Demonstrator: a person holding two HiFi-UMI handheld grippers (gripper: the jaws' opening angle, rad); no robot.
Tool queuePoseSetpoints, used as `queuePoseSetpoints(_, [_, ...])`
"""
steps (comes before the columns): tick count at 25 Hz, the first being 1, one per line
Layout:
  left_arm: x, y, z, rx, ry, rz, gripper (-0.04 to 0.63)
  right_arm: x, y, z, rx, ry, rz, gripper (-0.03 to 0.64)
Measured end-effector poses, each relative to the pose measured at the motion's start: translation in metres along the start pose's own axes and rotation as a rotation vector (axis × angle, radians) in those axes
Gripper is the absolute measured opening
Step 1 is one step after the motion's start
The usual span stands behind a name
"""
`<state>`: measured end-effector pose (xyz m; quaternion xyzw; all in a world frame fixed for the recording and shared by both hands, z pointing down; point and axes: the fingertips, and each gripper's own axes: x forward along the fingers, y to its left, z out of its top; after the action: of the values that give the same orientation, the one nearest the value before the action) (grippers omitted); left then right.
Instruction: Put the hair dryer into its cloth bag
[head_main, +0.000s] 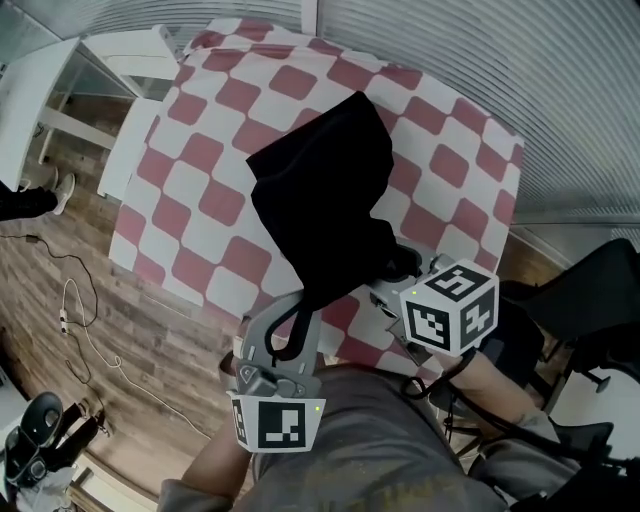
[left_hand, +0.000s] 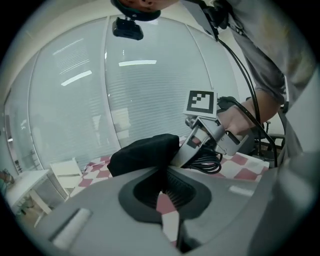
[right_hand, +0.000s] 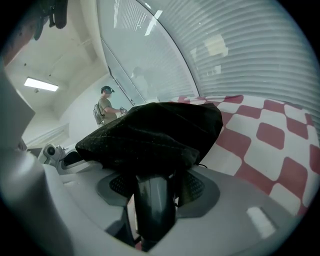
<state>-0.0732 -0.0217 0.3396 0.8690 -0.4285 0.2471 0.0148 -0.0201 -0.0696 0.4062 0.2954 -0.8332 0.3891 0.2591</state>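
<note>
The black cloth bag (head_main: 325, 195) lies on the red-and-white checked tablecloth (head_main: 230, 120), its mouth towards me. My left gripper (head_main: 290, 322) is shut on the bag's near edge; in the left gripper view the black cloth (left_hand: 145, 152) runs down between the jaws. My right gripper (head_main: 392, 285) is shut on the hair dryer's dark grey handle (right_hand: 155, 210). The bag (right_hand: 155, 135) is draped over the dryer's head, which is hidden. The dryer's coiled black cord (left_hand: 206, 162) lies on the table beside the right gripper (left_hand: 200, 142).
A white shelf unit (head_main: 120, 50) and a white board (head_main: 130, 150) stand off the table's left side. Cables (head_main: 85, 320) trail over the wooden floor. A black chair (head_main: 590, 290) is at the right. A person (right_hand: 105, 107) stands far behind.
</note>
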Motion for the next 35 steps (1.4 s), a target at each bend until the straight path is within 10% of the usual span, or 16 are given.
queuePoseSetpoints(17, [0.031,0.017,-0.082,-0.060,0.069,0.067,0.008,0.065,-0.023,-0.031,-0.156,0.069,-0.133,0.261])
queuePoseSetpoints(23, [0.029,0.020,-0.096,-0.195,0.081,0.103,0.008,0.045,-0.012,-0.047,-0.250,0.124,-0.054,0.405])
queuePoseSetpoints(35, [0.019,0.027,-0.099,-0.296,0.111,0.144,0.008,-0.035,-0.050,-0.025,-0.274,-0.083,-0.082,0.252])
